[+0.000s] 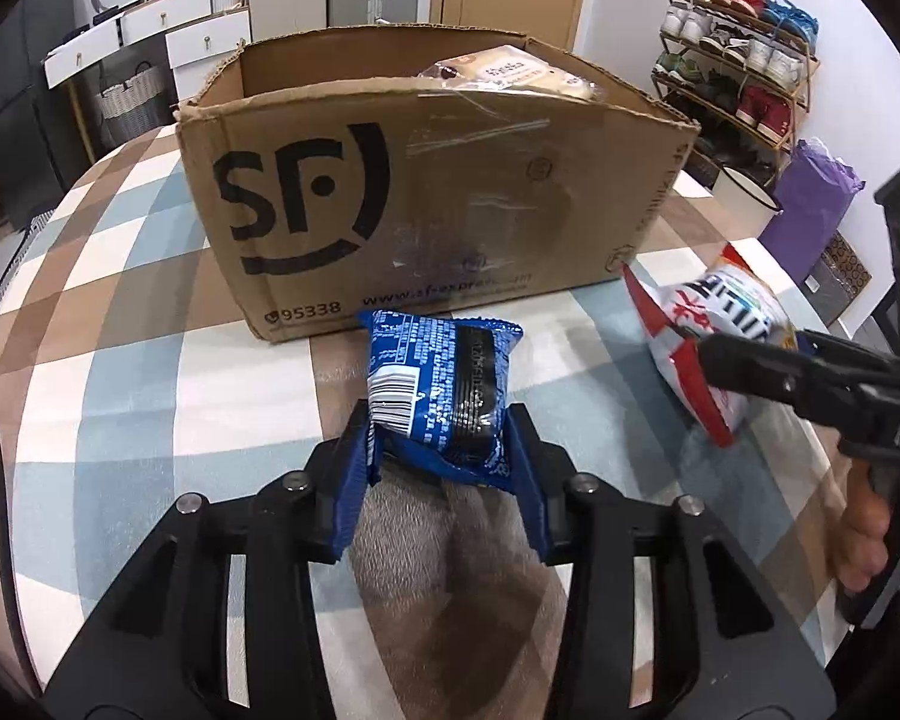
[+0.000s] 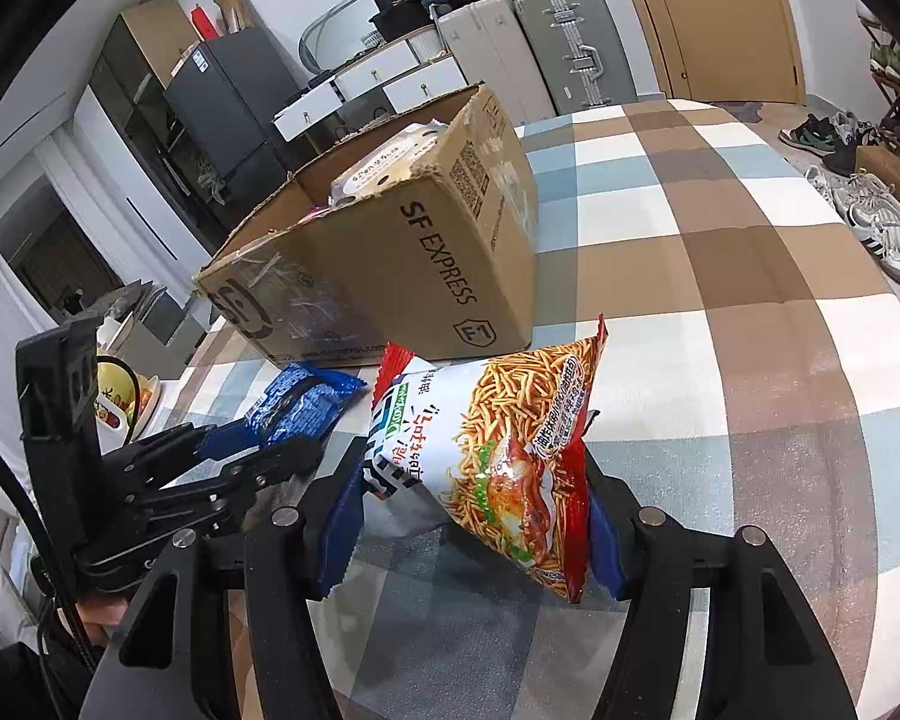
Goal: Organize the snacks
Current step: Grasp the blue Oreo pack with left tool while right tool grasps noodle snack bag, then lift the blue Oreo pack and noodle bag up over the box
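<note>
Close before the cardboard box (image 1: 438, 180), left gripper (image 1: 444, 450) pinches a blue packet (image 1: 438, 384), right gripper (image 2: 474, 516) clamps a noodle-snack bag (image 2: 498, 450), checked desk (image 2: 750, 300) bare rightward.

Left gripper (image 1: 444, 450) clamped on blue snack packet (image 1: 441, 387), barcode side up, over checked tablecloth (image 1: 120, 312). Open SF cardboard box (image 1: 426, 192) just beyond, pale packets (image 1: 510, 75) inside. Right gripper (image 1: 705, 360) grips red-and-white snack bag (image 1: 690, 330) at right.

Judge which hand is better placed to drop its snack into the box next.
Left, probably: its tongs grip the blue packet facing the cardboard box squarely; the noodle bag sits off the box's corner.
</note>
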`<state>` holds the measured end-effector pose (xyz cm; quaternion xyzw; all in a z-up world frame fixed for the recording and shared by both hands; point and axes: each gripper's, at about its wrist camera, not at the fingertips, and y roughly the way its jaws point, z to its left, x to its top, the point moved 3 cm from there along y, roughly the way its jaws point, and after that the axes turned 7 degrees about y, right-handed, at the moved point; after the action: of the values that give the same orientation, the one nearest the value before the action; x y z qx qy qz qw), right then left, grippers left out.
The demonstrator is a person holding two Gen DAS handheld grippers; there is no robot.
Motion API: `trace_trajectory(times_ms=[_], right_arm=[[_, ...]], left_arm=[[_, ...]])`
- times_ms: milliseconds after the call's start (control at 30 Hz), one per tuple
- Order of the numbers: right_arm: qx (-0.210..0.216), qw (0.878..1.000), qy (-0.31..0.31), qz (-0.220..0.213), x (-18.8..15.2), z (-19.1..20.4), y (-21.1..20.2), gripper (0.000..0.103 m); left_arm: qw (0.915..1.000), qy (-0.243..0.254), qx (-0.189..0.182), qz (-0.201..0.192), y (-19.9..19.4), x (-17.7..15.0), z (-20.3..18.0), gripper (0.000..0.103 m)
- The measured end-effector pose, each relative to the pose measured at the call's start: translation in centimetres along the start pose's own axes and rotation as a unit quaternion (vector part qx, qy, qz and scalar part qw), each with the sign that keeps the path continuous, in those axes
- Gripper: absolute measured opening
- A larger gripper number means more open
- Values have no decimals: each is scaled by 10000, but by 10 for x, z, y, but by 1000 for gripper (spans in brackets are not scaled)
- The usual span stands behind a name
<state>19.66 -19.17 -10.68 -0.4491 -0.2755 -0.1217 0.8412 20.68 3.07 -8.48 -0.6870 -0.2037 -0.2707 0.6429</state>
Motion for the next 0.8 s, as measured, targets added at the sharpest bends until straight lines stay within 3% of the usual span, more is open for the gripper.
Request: trace_trajectory(times_ms=[233,800], right_arm=[[18,10000,-59,-32,-1,4,-3,63],[151,9985,-251,-472,13,23,-30,63]], left_arm=[[9997,-112,-129,-148,-7,0,-2,40],[9971,-145,-113,-735,-77,3,19,40]])
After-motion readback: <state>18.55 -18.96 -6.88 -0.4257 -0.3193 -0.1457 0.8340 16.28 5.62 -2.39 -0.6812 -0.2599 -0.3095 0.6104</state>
